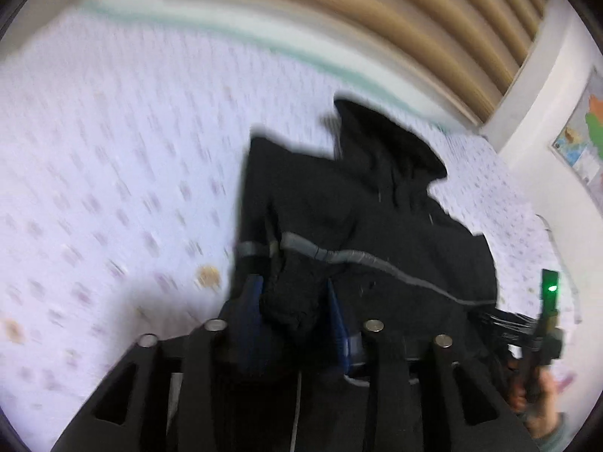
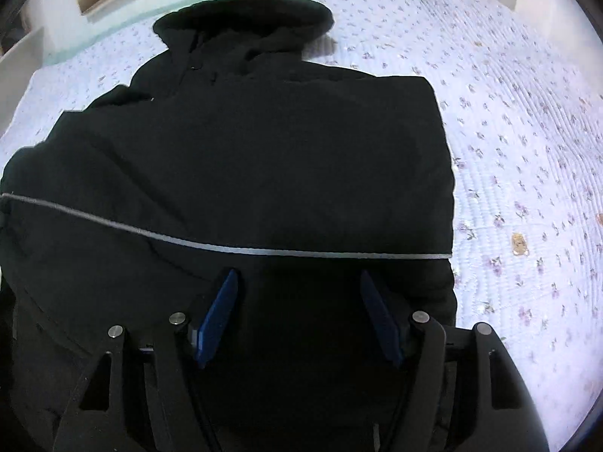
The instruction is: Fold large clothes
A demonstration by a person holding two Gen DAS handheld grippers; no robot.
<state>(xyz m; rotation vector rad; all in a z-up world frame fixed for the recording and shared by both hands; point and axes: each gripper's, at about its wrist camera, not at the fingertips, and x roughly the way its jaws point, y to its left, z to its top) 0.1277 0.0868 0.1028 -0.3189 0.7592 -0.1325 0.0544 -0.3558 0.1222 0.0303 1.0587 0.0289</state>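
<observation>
A large black hooded jacket (image 2: 264, 143) with a thin grey stripe lies on a floral bedsheet (image 2: 527, 150), hood toward the far end. My left gripper (image 1: 294, 297) is shut on a bunched fold of the jacket (image 1: 377, 207) near the grey stripe; the view is blurred. My right gripper (image 2: 297, 282) is open, its blue pads (image 2: 220, 312) spread over the jacket's lower part just below the stripe. Nothing is between them. The right gripper's body and the hand holding it show at the right edge of the left wrist view (image 1: 542, 342).
The bed's pale lilac floral sheet (image 1: 94, 150) spreads left of the jacket. A wooden headboard (image 1: 377, 7) and white wall stand behind. A map poster (image 1: 584, 132) hangs on the right wall. A small brown patch (image 2: 519, 245) marks the sheet.
</observation>
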